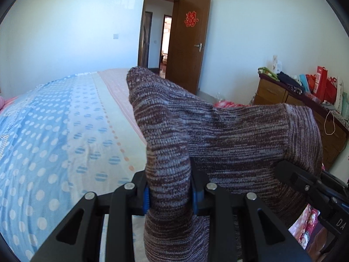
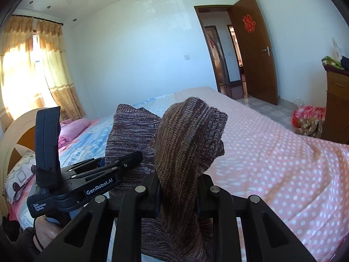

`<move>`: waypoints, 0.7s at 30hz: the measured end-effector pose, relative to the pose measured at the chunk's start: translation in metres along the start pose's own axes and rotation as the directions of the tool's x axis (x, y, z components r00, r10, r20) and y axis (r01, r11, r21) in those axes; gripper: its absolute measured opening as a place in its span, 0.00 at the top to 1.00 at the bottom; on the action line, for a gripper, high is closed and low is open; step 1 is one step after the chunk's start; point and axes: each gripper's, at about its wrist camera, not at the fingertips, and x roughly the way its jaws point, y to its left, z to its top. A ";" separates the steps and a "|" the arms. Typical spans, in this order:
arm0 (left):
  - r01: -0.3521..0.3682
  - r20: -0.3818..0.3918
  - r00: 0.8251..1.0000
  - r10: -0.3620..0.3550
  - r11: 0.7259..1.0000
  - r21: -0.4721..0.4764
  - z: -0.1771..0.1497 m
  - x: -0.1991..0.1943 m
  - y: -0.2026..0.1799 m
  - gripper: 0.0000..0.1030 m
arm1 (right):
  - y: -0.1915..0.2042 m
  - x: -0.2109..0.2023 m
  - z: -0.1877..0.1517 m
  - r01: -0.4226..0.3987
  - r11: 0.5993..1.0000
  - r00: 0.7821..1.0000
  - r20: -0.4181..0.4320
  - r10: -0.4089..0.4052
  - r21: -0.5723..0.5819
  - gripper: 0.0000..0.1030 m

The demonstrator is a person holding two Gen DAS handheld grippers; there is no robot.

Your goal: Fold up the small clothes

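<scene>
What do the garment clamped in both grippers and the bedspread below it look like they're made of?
Knit garment: a marled brown-and-grey yarn knit, matte, with visible stitch rows and a ribbed edge; fibre can't be told. Both the left gripper and the right gripper clamp it. Bedspread: thin woven printed fabric, probably cotton, matte and softly creased.

So the knit garment hangs above the bed, pinched at one spot in the left claw and further along in the right claw. Open door is behind the bed's far end, with the dresser along the wall to its right, bags piled on top.
</scene>
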 end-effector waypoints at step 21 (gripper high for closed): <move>-0.013 -0.210 0.978 0.004 0.999 -0.044 0.002 0.165 0.007 0.68 | -0.123 0.157 0.001 0.153 0.987 0.949 -0.287 -0.131 0.055 0.77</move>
